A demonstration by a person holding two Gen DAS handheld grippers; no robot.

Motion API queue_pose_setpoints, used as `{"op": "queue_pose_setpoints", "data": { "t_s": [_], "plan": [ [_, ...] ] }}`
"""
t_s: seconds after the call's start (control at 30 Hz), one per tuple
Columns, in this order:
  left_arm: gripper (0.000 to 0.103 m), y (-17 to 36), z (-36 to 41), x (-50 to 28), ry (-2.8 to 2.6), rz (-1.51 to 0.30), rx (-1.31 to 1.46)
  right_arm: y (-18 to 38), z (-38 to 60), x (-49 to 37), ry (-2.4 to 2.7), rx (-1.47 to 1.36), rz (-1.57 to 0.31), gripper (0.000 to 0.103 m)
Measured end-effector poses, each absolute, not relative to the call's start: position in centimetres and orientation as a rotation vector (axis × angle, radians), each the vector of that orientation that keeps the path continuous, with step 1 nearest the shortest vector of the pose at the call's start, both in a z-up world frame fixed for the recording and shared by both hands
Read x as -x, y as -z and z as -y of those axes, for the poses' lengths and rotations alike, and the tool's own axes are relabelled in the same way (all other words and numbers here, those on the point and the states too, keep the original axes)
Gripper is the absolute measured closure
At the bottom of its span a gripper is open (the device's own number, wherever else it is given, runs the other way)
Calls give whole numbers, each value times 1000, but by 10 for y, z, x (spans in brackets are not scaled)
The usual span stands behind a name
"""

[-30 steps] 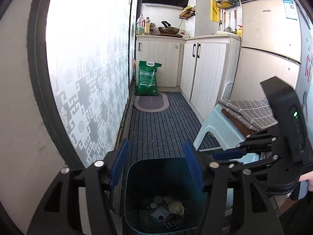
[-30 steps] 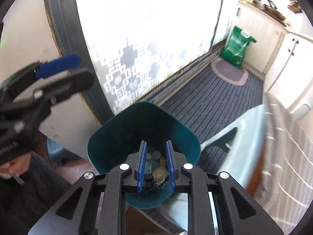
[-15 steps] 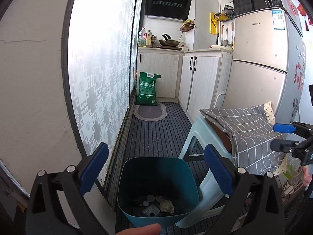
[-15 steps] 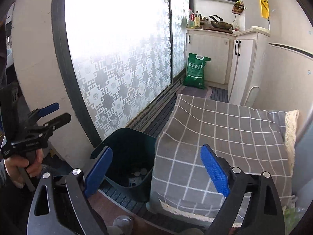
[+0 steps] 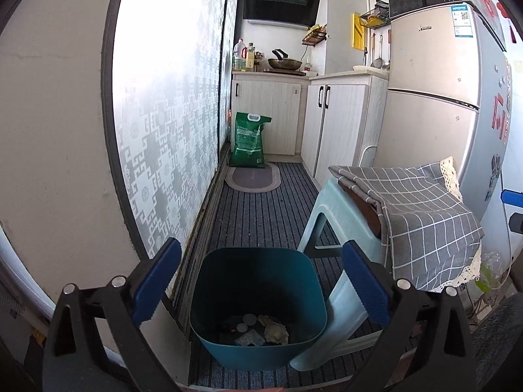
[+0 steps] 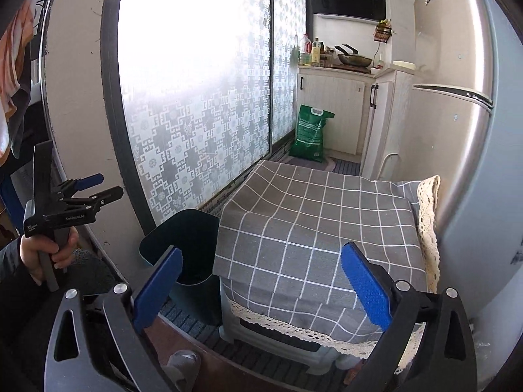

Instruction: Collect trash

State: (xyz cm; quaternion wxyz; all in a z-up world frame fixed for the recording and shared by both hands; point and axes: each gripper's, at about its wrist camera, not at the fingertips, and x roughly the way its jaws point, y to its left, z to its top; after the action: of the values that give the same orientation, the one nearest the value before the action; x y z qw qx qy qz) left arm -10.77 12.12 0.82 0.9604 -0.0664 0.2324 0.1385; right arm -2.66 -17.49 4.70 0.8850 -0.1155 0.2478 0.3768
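A teal trash bin (image 5: 258,307) stands on the striped floor mat, with crumpled paper, bottle caps and other small scraps (image 5: 258,328) at its bottom. My left gripper (image 5: 261,284) is open and empty, held above and in front of the bin. My right gripper (image 6: 261,281) is open and empty, held over the near edge of a stool covered by a grey checked cloth (image 6: 320,228). The bin (image 6: 183,245) shows left of the stool in the right wrist view. The left gripper (image 6: 98,186) also shows there at the far left, held by a hand.
A light blue plastic stool (image 5: 330,215) stands right of the bin. A frosted sliding glass door (image 5: 170,124) runs along the left. A green bag (image 5: 247,140), cabinets (image 5: 336,124) and a fridge (image 5: 438,98) stand further back.
Both grippers have pulled back and up from the bin. The right gripper opened from nearly shut and swung right over the cloth-covered stool. The left gripper opened wider.
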Motion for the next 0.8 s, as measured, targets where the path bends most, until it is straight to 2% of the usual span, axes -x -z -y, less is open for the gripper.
{"op": "queue_pose_setpoints", "data": {
  "t_s": [0.3, 0.6, 0.8],
  "plan": [
    [3, -1, -101, 105, -266, -470, 74, -13, 203, 14, -763, 165, -536, 3],
    [3, 7, -95, 106, -253, -469, 70, 20, 187, 20, -817, 266, -538, 3],
    [3, 8, -100, 109, -251, -475, 79, 13, 199, 15, -795, 176, -525, 3]
  ]
}}
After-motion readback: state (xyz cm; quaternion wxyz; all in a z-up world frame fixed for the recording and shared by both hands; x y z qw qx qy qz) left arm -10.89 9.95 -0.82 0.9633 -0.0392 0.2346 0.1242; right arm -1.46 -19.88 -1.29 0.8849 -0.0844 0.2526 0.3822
